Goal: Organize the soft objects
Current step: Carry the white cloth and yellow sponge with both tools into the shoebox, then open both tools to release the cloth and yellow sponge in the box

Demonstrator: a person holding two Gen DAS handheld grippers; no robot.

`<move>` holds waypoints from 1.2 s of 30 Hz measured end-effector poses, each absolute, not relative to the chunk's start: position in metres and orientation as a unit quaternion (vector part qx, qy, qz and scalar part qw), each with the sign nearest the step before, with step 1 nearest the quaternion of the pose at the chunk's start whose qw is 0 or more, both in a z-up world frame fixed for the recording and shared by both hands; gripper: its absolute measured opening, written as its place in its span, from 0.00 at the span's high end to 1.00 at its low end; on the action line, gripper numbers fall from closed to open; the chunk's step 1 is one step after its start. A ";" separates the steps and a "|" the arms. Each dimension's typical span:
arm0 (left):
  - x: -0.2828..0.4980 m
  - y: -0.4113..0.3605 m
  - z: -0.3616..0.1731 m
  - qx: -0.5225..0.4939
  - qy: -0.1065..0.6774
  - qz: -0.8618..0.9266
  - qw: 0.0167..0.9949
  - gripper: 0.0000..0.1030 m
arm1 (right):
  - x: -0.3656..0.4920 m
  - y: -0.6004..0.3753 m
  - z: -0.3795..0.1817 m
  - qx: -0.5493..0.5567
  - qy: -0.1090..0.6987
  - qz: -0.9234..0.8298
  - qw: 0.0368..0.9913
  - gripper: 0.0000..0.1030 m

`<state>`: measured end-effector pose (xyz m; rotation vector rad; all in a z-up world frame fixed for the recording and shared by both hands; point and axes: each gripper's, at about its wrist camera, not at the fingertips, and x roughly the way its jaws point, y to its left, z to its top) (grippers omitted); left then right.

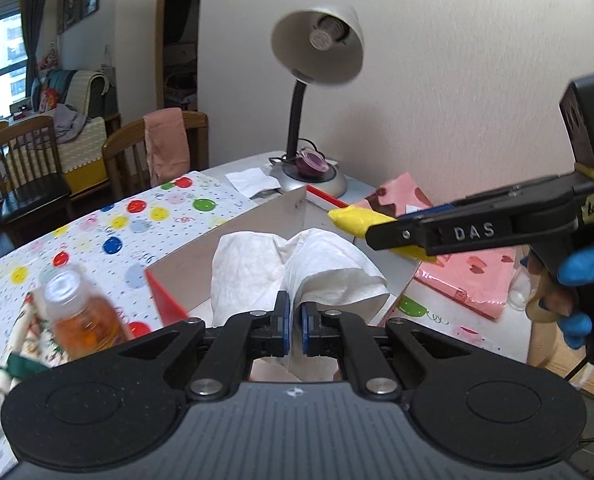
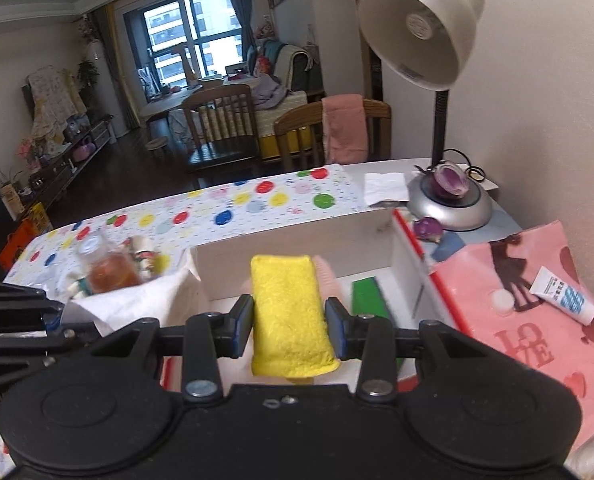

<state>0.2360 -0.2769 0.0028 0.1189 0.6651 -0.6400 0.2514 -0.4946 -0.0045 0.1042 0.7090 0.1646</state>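
Note:
My left gripper point(image 1: 295, 316) is shut on a crumpled white tissue point(image 1: 289, 268) that stands up from its blue pads, above the near side of an open white box point(image 1: 201, 256). My right gripper point(image 2: 289, 320) is shut on a yellow sponge cloth point(image 2: 289, 304), held over the white box point(image 2: 297, 240). In the left wrist view the right gripper point(image 1: 381, 236) reaches in from the right with the yellow sponge cloth point(image 1: 353, 218) sticking out past its fingers. The tissue point(image 2: 137, 304) shows at the left of the right wrist view. A green item point(image 2: 369, 300) lies inside the box.
A desk lamp point(image 2: 449, 208) stands behind the box by the wall. A small bottle of orange liquid point(image 1: 81, 316) sits left of the box on the dotted tablecloth point(image 1: 137, 220). A pink bag point(image 2: 537, 320) with a white tube point(image 2: 565, 294) lies to the right. Wooden chairs point(image 2: 297, 132) stand beyond the table.

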 end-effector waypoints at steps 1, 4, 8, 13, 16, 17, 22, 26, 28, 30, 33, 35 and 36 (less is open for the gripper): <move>0.240 -0.284 0.001 0.063 0.322 -0.308 0.893 0.95 | 0.256 -0.499 -0.007 0.051 0.348 0.079 0.933 0.64; 0.251 -0.302 -0.004 0.076 0.327 -0.306 0.891 0.95 | 0.270 -0.512 -0.013 0.053 0.354 0.074 0.931 0.70; 0.266 -0.321 -0.015 0.085 0.343 -0.301 0.886 0.95 | 0.292 -0.523 -0.032 0.047 0.377 0.075 0.922 0.82; 0.285 -0.338 -0.041 0.093 0.383 -0.287 0.873 0.95 | 0.314 -0.530 -0.064 0.054 0.419 0.077 0.903 0.82; 0.293 -0.347 -0.055 0.107 0.400 -0.277 0.867 0.95 | 0.318 -0.529 -0.077 0.055 0.435 0.085 0.894 0.82; 0.295 -0.350 -0.060 0.111 0.405 -0.275 0.865 0.95 | 0.320 -0.528 -0.081 0.053 0.440 0.087 0.892 0.82; 0.302 -0.364 -0.078 0.132 0.429 -0.268 0.852 0.95 | 0.323 -0.525 -0.090 0.042 0.452 0.097 0.886 0.82; 0.309 -0.372 -0.089 0.137 0.450 -0.267 0.841 0.95 | 0.326 -0.527 -0.091 0.044 0.453 0.102 0.885 0.81; 0.312 -0.374 -0.093 0.135 0.460 -0.266 0.836 0.95 | 0.327 -0.528 -0.091 0.044 0.453 0.104 0.885 0.79; 0.315 -0.374 -0.096 0.128 0.469 -0.262 0.833 0.95 | 0.327 -0.529 -0.091 0.046 0.453 0.104 0.885 0.78; 0.316 -0.372 -0.101 0.117 0.484 -0.258 0.828 0.95 | 0.328 -0.532 -0.092 0.055 0.459 0.107 0.880 0.74; 0.318 -0.371 -0.104 0.114 0.493 -0.256 0.824 0.94 | 0.327 -0.533 -0.093 0.059 0.462 0.108 0.878 0.74; 0.318 -0.370 -0.105 0.111 0.496 -0.256 0.822 0.94 | 0.326 -0.533 -0.094 0.060 0.463 0.109 0.878 0.73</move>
